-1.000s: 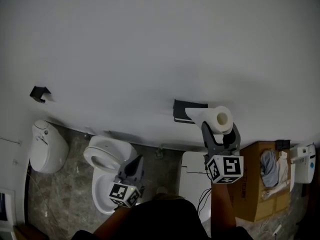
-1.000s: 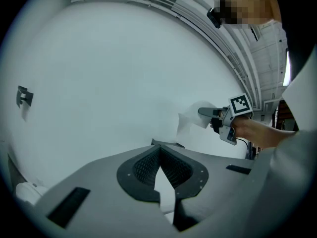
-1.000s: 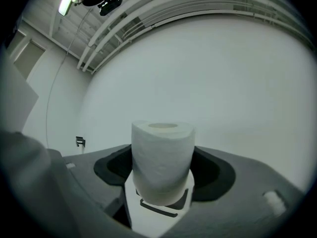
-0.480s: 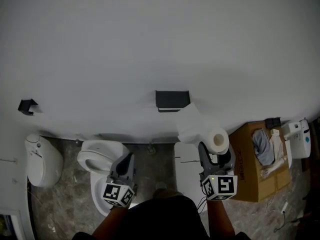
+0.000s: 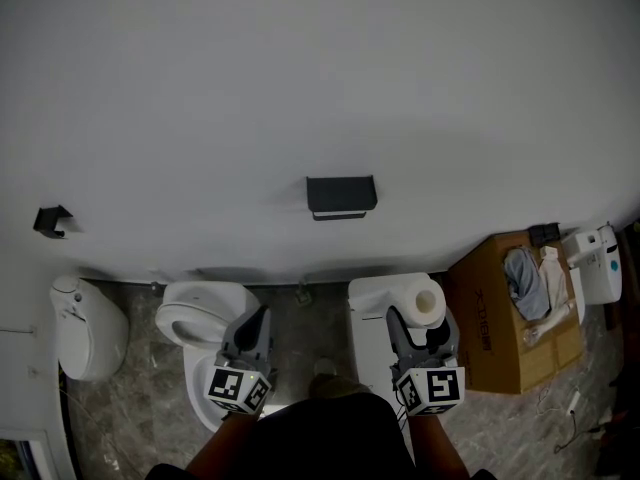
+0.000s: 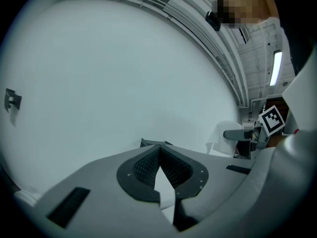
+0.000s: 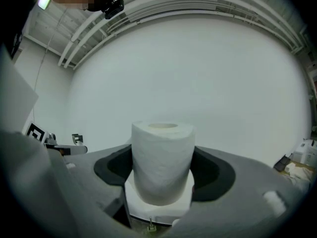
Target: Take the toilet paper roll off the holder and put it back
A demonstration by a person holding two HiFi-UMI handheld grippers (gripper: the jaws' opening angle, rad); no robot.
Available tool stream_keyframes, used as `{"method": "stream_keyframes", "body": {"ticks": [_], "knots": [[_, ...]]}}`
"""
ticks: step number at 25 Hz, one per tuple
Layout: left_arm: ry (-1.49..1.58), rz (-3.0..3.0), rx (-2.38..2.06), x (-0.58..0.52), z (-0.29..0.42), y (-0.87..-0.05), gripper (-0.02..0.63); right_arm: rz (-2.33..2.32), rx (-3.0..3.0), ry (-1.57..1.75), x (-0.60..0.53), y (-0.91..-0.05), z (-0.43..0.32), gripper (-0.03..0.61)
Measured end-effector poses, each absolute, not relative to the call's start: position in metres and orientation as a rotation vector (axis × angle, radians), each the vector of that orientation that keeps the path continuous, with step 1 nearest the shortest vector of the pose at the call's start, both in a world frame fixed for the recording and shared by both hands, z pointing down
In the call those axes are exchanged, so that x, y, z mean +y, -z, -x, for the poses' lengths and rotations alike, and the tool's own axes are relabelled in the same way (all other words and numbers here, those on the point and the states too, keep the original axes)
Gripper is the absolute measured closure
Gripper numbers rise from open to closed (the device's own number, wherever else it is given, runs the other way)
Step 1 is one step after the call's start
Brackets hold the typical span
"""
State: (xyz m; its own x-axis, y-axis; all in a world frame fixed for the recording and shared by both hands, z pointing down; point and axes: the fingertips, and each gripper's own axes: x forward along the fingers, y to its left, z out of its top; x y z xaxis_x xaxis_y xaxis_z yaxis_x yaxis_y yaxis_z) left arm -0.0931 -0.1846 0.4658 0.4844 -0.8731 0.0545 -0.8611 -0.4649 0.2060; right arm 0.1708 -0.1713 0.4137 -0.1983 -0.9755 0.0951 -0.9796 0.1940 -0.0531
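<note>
The black holder (image 5: 341, 196) hangs bare on the white wall. The white toilet paper roll (image 5: 424, 303) is below and right of it, over a white toilet tank (image 5: 372, 313). My right gripper (image 5: 421, 324) is shut on the roll, one jaw on each side. In the right gripper view the roll (image 7: 162, 160) stands upright between the dark pads, hollow core up. Whether it rests on the tank lid I cannot tell. My left gripper (image 5: 254, 328) hovers over the toilet bowl, shut and holding nothing. In its own view the left gripper (image 6: 159, 151) points at the holder (image 6: 148, 143).
A white toilet bowl (image 5: 205, 313) sits left of the tank, and another white fixture (image 5: 90, 313) stands further left. A cardboard box (image 5: 495, 318) with cloth in it stands at the right, next to a white device (image 5: 597, 273). A small black hook (image 5: 50, 218) is on the wall.
My right gripper has carried the roll down and away from the holder to just above the toilet tank. The trailing sheet no longer shows. The left gripper has barely moved.
</note>
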Motion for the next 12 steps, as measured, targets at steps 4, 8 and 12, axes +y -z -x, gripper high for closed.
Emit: {"method": "stream_keyframes", "body": {"ticks": [4, 8, 12], "knots": [[0.068, -2.518, -1.462, -0.181, 0.084, -0.475, 0.598, -1.939, -2.427, -0.146, -0.170, -0.403, -0.165, 0.238], [0.079, -2.516, -1.462, -0.182, 0.076, -0.479, 0.598, -1.916, -2.450, -0.133, -0.175, -0.400, -0.164, 0.238], [0.067, -2.515, -1.473, -0.183, 0.073, -0.481, 0.598, -1.878, -2.474, -0.129, -0.186, -0.399, -0.162, 0.238]]}}
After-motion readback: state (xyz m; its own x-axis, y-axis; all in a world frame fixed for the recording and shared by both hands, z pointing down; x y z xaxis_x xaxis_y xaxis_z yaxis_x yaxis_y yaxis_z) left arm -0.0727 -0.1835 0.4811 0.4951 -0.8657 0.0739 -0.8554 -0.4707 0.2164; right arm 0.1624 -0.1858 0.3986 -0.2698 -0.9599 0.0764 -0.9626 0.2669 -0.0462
